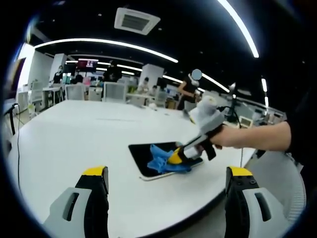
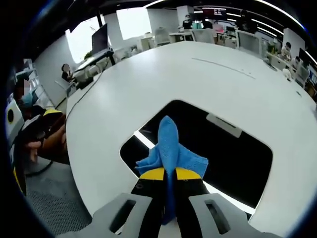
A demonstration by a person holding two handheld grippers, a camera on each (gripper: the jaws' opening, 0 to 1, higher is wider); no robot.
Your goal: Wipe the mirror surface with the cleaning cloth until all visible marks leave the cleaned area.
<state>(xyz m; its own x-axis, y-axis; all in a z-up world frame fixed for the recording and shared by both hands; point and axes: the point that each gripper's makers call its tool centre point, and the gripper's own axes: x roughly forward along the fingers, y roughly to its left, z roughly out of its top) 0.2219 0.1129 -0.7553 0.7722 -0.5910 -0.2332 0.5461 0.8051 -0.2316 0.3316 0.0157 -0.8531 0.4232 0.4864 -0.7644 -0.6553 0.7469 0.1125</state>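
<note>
A rectangular mirror point(image 2: 233, 153) lies flat on the white table point(image 2: 208, 79), its dark face reflecting ceiling lights. My right gripper point(image 2: 171, 174) is shut on a blue cleaning cloth point(image 2: 171, 148), and the cloth rests on the mirror's near left part. In the left gripper view the mirror point(image 1: 143, 153) lies at the table's near right, with the right gripper point(image 1: 174, 157) pressing the cloth point(image 1: 161, 159) onto it, held by a person's hand point(image 1: 233, 136). My left gripper point(image 1: 168, 179) hangs open above the table's near edge, its yellow-tipped jaws wide apart, short of the mirror.
The big white oval table point(image 1: 74, 134) stretches away beyond the mirror. Chairs point(image 1: 114, 91), desks and people stand at the far side of the office. In the right gripper view a person point(image 2: 34, 129) sits off the table's left edge, beside a cable.
</note>
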